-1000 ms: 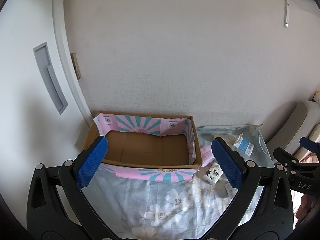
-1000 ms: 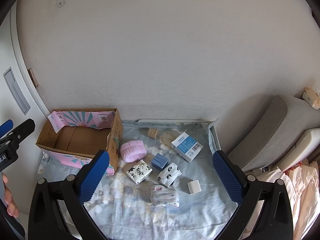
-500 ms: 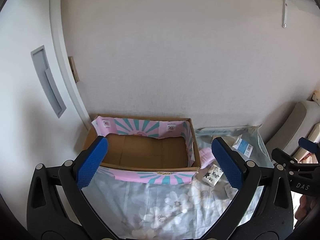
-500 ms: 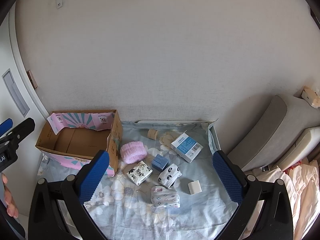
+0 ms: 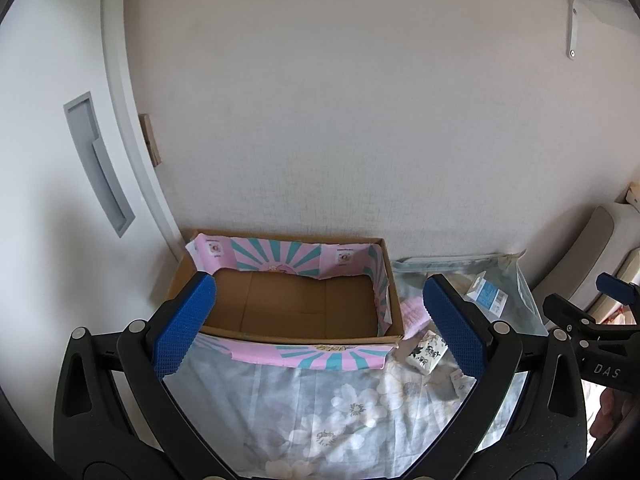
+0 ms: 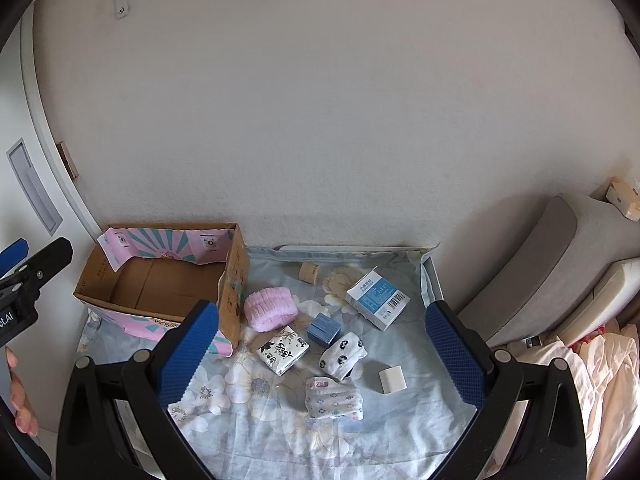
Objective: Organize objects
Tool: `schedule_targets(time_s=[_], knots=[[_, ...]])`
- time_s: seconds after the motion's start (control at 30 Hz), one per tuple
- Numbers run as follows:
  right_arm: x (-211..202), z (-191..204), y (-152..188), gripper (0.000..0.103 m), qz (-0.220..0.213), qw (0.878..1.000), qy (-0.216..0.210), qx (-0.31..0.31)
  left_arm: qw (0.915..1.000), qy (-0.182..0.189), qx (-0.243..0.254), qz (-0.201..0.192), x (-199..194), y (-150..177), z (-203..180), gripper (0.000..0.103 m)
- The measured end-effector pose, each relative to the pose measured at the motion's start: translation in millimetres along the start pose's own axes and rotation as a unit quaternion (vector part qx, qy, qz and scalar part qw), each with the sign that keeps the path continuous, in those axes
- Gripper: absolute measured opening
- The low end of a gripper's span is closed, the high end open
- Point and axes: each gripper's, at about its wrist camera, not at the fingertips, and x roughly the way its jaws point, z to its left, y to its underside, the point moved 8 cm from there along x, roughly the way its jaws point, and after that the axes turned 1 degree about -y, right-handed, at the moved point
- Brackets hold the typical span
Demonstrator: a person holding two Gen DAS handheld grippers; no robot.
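An open cardboard box (image 6: 120, 300) with pink and teal flaps stands empty at the left on a floral cloth; it also shows in the left wrist view (image 5: 390, 280). To its right lie a pink fluffy roll (image 6: 271, 307), a black-and-white patterned pack (image 6: 283, 350), a small blue box (image 6: 323, 329), two rolled sock bundles (image 6: 343, 354) (image 6: 333, 398), a white block (image 6: 392, 379), a blue-and-white carton (image 6: 377, 297) and a tan cylinder (image 6: 309, 272). My left gripper (image 5: 320, 328) is open and empty, above the box's near side. My right gripper (image 6: 322, 354) is open and empty, above the loose items.
A white wall runs behind the surface. A white door with a grey recessed handle (image 5: 98, 164) is at the left. A grey cushion (image 6: 532, 264) and pale bedding (image 6: 592, 380) lie at the right. The floral cloth (image 6: 260, 432) covers the near surface.
Both views have shifted only slightly; the box and items sit a little lower in frame. Both grippers stay open and empty.
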Motion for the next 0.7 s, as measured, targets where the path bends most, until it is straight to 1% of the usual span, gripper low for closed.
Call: schedule_targets(time_s=[0.2,0.37,0.7], knots=[[-0.3,1.4,-1.3,0.103,-0.001,1.000,-0.001,0.000,1.0000,-0.002,-0.004,0.000,-0.7,-1.1,1.5,0.103],[-2.2,1.5,-1.7,0.103,0.000,1.000,0.000,0.003,0.9999,0.005,-0.009,-0.001,-2.4,-2.8,0.6,0.103],[-7.7,1.7,-3.2,0.103,-0.007,1.000,-0.004,0.002,1.0000,-0.001,-0.007,-0.002,-7.3,-3.7,1.1,0.103]])
